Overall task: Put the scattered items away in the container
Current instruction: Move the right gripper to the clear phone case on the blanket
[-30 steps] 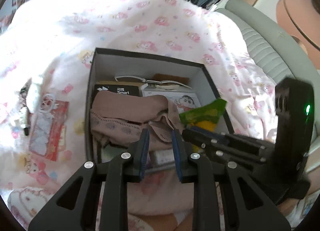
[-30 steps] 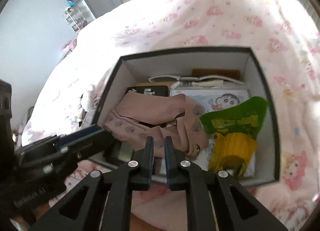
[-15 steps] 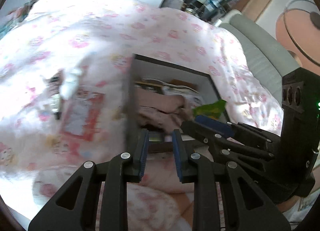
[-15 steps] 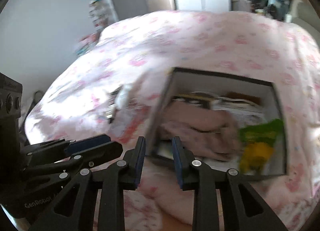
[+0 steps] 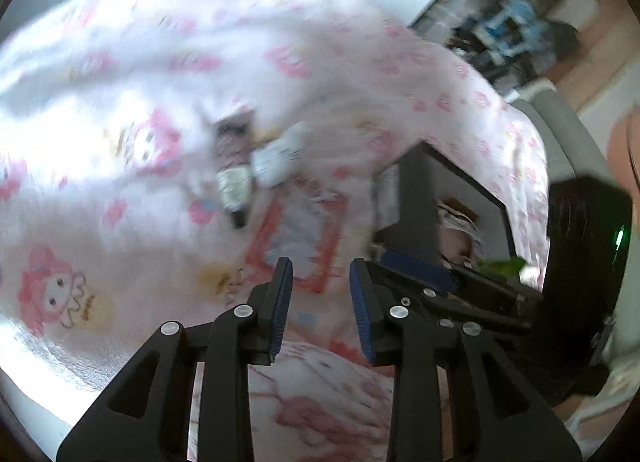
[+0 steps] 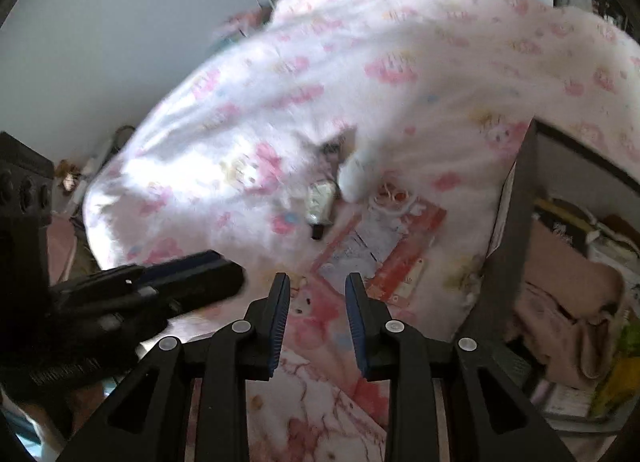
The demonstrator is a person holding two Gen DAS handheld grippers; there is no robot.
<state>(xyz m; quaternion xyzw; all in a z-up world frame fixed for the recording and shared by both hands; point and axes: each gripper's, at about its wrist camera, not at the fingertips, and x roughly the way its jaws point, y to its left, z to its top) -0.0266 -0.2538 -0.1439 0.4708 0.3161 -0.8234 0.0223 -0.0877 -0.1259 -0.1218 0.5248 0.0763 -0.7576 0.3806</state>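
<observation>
Pink cartoon-print bedding [image 6: 400, 61] carries a flat red-bordered packet [image 6: 380, 250], its long axis slanting away up-right. It lies just ahead of the right gripper [image 6: 316, 302] and the left gripper [image 5: 320, 294], both parted and empty. To the right stands the dark open box [image 6: 516, 221], holding beige cloth [image 6: 568, 302].

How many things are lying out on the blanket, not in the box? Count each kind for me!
Red-edged flat packet: 1
White soft bundle: 1
Small tube with a dark cap: 1
Total: 3 that can be made out. The pictures are blurred, so there may be more.
</observation>
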